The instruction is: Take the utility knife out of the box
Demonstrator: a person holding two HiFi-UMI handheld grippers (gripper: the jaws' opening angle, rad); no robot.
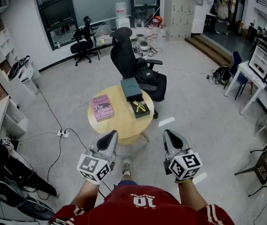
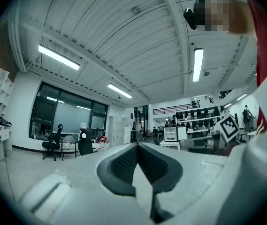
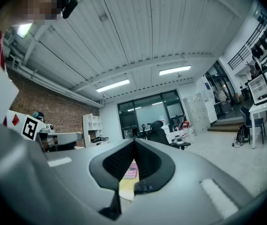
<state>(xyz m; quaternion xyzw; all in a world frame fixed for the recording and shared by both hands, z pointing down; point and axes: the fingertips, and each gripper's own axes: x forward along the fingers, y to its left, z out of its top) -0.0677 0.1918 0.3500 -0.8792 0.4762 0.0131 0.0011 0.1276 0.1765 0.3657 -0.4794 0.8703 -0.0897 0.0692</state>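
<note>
Grey floor, brick wall, black office chair.

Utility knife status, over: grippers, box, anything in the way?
Left gripper and right gripper shut, empty, short of the table. Utility knife lying in open box. Nothing between; book left of box.

The book is pink, the box dark teal, the utility knife yellow — the table pale wood.

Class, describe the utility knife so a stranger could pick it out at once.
Find the round wooden table in front of the black office chair. On its right side lies an open dark box; the knife inside is the only yellow thing, unlike the pink book beside it.
</note>
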